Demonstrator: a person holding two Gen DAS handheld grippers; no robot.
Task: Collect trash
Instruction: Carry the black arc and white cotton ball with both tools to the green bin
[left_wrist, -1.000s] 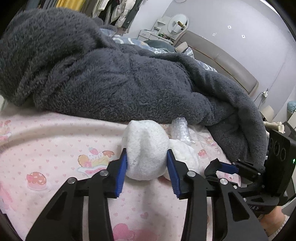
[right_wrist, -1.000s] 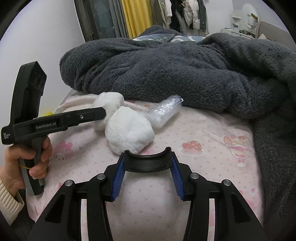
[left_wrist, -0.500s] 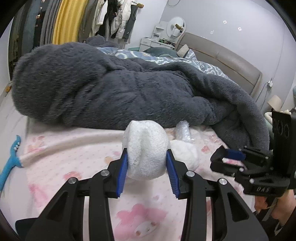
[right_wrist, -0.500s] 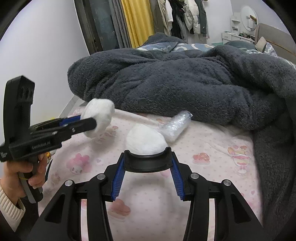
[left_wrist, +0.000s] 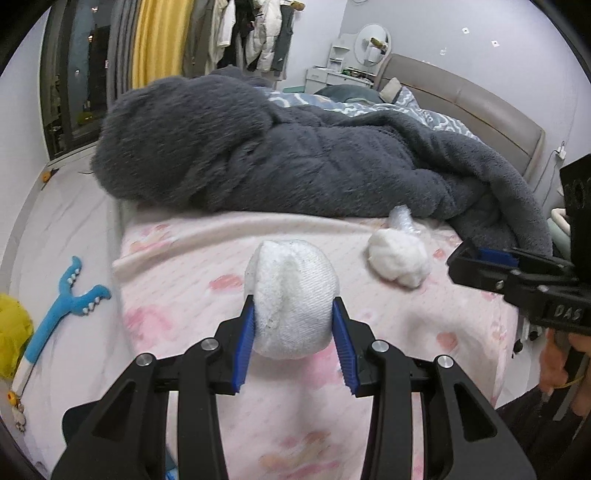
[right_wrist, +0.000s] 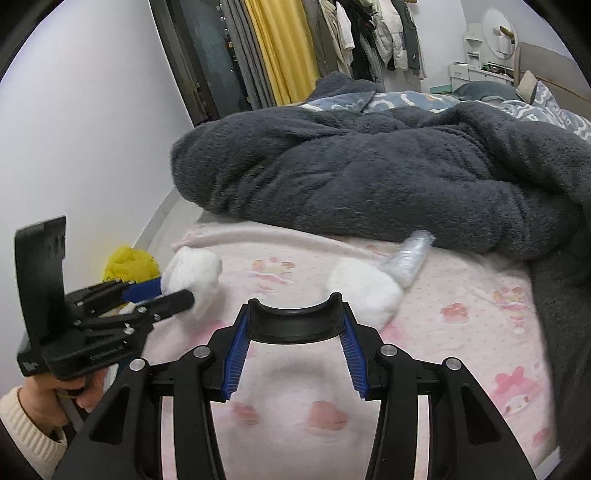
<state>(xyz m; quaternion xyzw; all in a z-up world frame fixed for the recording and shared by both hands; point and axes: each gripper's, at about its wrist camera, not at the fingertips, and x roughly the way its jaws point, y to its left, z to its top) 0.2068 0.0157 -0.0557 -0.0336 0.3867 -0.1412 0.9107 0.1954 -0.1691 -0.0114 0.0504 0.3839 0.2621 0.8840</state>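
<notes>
My left gripper (left_wrist: 293, 312) is shut on a white wad of cloth-like trash (left_wrist: 293, 295) and holds it above the pink bed sheet (left_wrist: 207, 266). The right wrist view shows that gripper (right_wrist: 173, 291) at the left, with the wad (right_wrist: 195, 273) near the bed's edge. A second white wad (right_wrist: 364, 288) lies on the sheet against a crumpled roll of clear plastic (right_wrist: 410, 258). My right gripper (right_wrist: 294, 314) hovers short of them, its blue pads pressing on a black curved piece (right_wrist: 294, 326).
A thick dark grey fleece blanket (right_wrist: 369, 177) is heaped across the bed behind the trash. On the floor left of the bed sit a yellow bag (right_wrist: 127, 262) and a blue toy (left_wrist: 70, 295). A hand in a cream sleeve (right_wrist: 33, 417) grips the left tool.
The left gripper lifted the white wad off the sheet and carried it left, away from the second wad. Both grippers drew back and up, so the floor beside the bed came into view.
</notes>
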